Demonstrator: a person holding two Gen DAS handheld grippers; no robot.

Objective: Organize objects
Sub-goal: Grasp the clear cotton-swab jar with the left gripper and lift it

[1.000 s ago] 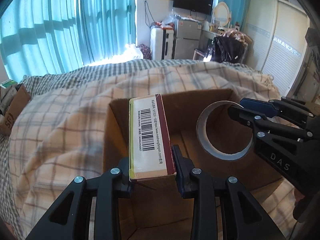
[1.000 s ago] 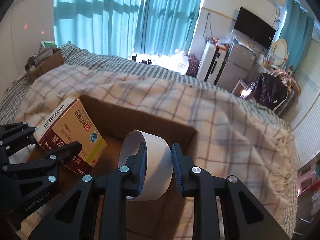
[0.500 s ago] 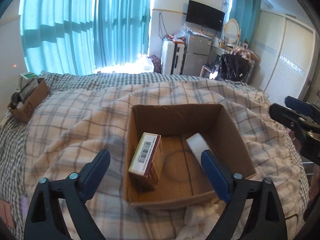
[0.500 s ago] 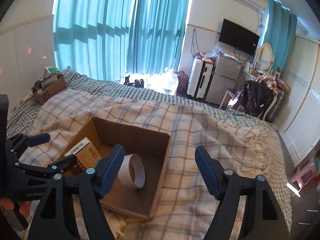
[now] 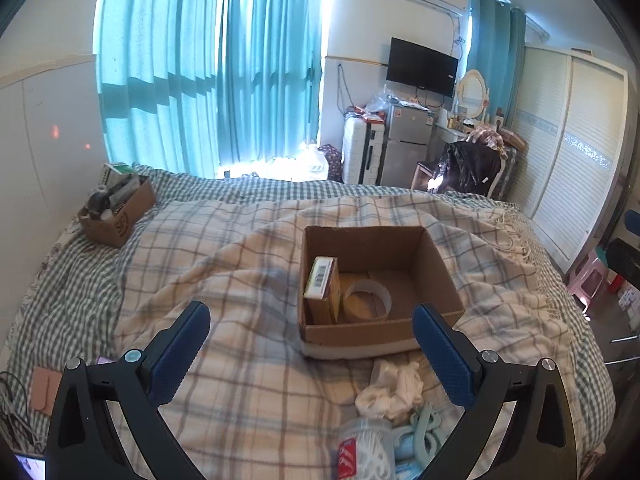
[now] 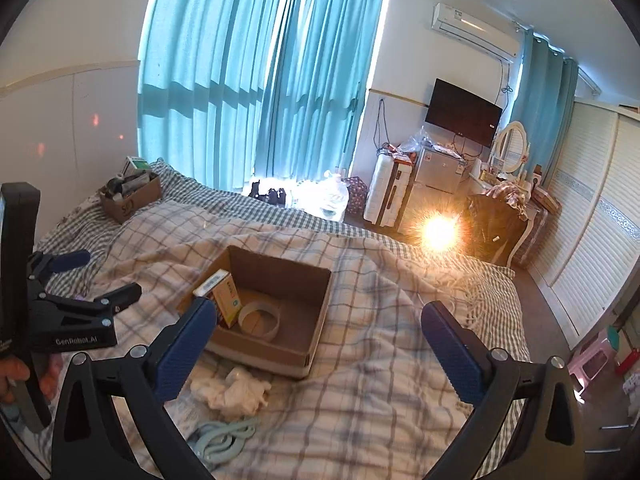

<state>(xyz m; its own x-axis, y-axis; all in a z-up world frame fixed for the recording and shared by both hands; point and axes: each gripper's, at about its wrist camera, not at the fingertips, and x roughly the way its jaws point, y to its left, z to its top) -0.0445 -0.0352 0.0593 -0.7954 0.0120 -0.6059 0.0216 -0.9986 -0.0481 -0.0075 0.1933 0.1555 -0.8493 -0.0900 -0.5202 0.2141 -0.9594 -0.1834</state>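
Observation:
An open cardboard box (image 5: 436,264) (image 6: 316,312) sits on the plaid blanket. Inside it a medicine carton (image 5: 320,290) (image 6: 224,300) stands against the left wall, and a tape roll (image 5: 368,300) (image 6: 259,318) lies beside it. My left gripper (image 5: 312,346) is open and empty, pulled back above the blanket in front of the box; it also shows in the right wrist view (image 6: 96,276). My right gripper (image 6: 316,344) is open and empty, raised in front of the box.
A crumpled white cloth (image 5: 390,386) (image 6: 232,390), a pale blue hanger (image 5: 424,432) (image 6: 220,438) and a cotton swab jar (image 5: 362,450) lie on the blanket near me. A second box of items (image 5: 116,208) sits at the bed's far left corner.
Both grippers let go, the carton and tape roll staying in the box, then opened wide and drew back and up away from the box.

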